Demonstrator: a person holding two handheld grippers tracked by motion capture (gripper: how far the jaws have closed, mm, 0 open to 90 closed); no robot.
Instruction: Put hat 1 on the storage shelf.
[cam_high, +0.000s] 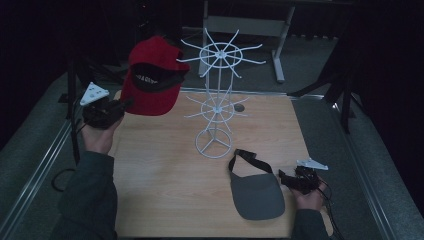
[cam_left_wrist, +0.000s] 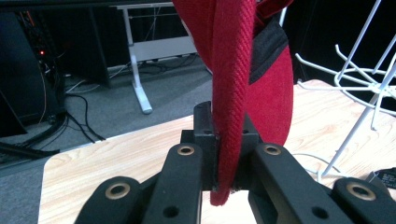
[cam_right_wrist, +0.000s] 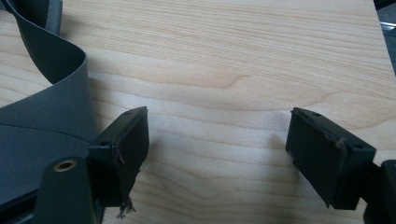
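Presently: cap (cam_high: 152, 80) carried toward rack (cam_high: 218, 75).
It is clenched by the left gripper (cam_high: 122, 105); the right gripper (cam_high: 286, 178) is held released beside the visor (cam_high: 256, 195). Hooking is judged next.

1 red cap (cam_high: 152, 80), 1 grey visor (cam_high: 256, 192), 1 white wire rack (cam_high: 216, 95), 2 grippers: left gripper (cam_high: 125, 105), right gripper (cam_high: 283, 176).

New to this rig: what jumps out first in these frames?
The red cap, held up off the table at far left, its edge pinched in the left gripper. Next, the white wire rack standing mid-table with bare prongs. Then the grey visor lying flat at near right, beside the open right gripper.
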